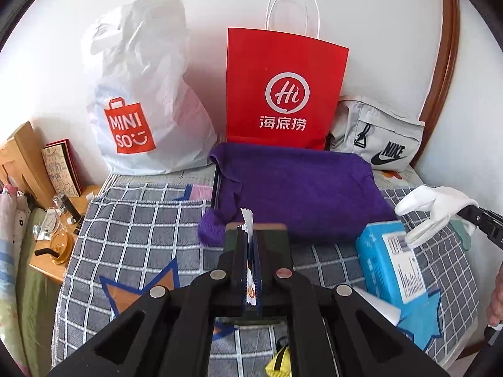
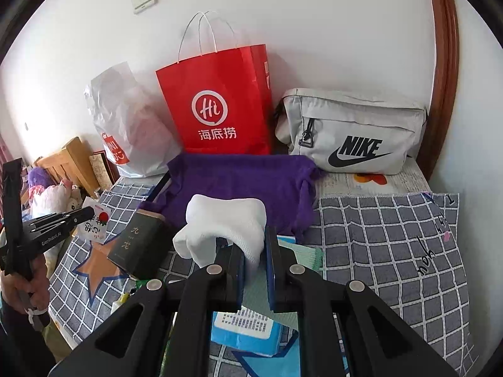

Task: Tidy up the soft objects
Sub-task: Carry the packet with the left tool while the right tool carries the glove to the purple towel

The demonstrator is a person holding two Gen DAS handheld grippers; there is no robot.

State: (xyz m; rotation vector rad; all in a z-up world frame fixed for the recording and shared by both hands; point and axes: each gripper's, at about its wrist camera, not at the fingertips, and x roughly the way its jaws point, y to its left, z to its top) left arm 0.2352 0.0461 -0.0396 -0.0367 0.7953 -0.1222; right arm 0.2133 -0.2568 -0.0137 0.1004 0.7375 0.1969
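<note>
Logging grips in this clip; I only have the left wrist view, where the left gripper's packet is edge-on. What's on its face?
Observer: The packet is white with a red fruit picture, pinched in the left gripper.
Operator: The white cloth at my right edge?
Observer: The right gripper is shut on the white cloth, pads pressing both sides.
Operator: What's behind my fingers?
Observer: A dark box with gold characters, on the checked blanket.

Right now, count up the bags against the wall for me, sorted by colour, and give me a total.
Red: 1, the red paper bag
White: 1, the white plastic bag
Grey: 1, the grey waist bag
Total: 3
</note>
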